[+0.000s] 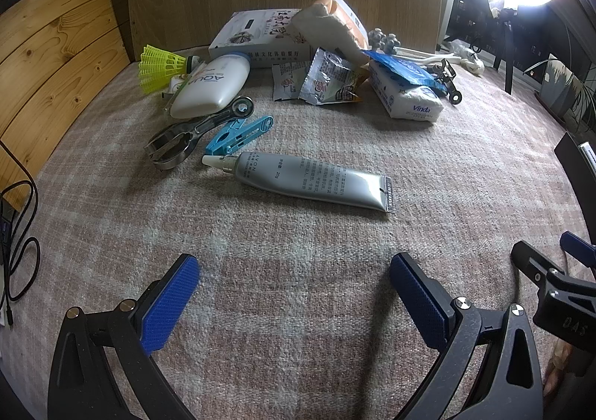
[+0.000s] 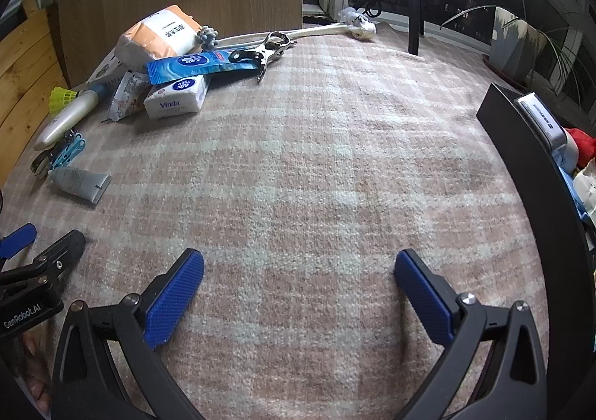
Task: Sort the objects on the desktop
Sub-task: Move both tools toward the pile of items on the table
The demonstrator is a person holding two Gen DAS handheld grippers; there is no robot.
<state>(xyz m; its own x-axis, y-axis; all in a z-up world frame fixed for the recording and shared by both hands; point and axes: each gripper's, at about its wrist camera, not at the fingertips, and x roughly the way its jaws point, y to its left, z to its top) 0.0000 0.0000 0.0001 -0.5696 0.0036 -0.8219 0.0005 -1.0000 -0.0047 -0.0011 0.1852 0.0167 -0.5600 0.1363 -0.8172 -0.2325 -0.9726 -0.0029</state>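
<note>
- Both grippers idle, nothing held. Left gripper (image 1: 294, 293) has its jaws spread wide over bare plaid cloth (image 1: 298, 234); right gripper (image 2: 300, 295) the same.
- Clutter sits at the far left of the table: silver tube (image 1: 313, 181) lies flat and alone, nearest the left gripper, cap pointing left.
- Just behind the tube: blue clothespin (image 1: 238, 135) touching a metal scoop (image 1: 193, 139), then a white AQUA bottle (image 1: 212, 86) and a yellow shuttlecock (image 1: 160, 68).
- Farther back: snack sachets (image 1: 320, 81), Vinda tissue pack (image 1: 406, 96) under a blue wrapper, all overlapping.
- Black bin (image 2: 521, 166) at the right edge already holds items; likely the drop target.
- My call: take the tube first with the left gripper. It's isolated, no neighbours to knock.
- Grip across the tube's body mid-length, jaws square to its long axis; it's soft, so close gently.
- Come down steeply so the pads (image 1: 171, 304) straddle it without snagging the cloth.
- Risk: reaching past into the pile drags the clothespin and scoop together.
</note>
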